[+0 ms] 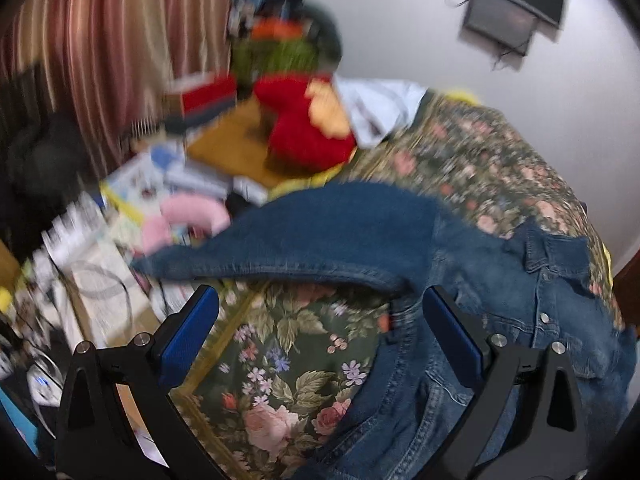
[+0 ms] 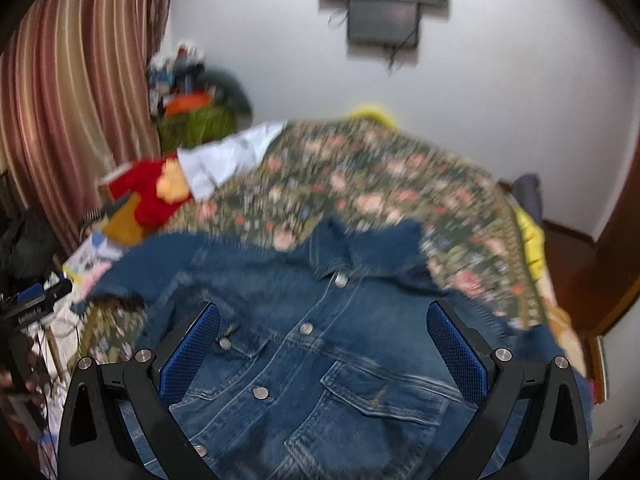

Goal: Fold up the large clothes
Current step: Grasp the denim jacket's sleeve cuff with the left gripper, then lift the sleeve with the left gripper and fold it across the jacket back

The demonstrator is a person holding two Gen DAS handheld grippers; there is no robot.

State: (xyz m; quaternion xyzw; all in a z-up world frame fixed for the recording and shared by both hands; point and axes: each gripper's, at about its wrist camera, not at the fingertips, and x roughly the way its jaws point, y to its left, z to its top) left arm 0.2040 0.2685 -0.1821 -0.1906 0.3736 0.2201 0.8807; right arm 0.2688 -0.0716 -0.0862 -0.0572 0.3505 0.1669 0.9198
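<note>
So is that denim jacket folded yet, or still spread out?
Mostly spread out. The denim jacket lies front-up and buttoned on the floral bedspread, collar and both chest pockets showing. One sleeve stretches sideways; nothing is folded over the front.

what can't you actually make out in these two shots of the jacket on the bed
- Jacket hem: cut off by the bottom edge, both views.
- Right sleeve: its end leaves the right wrist view behind a finger.
- Left sleeve cuff: motion blur, left wrist view.
- Clutter beside the bed: too blurred to name.
</note>
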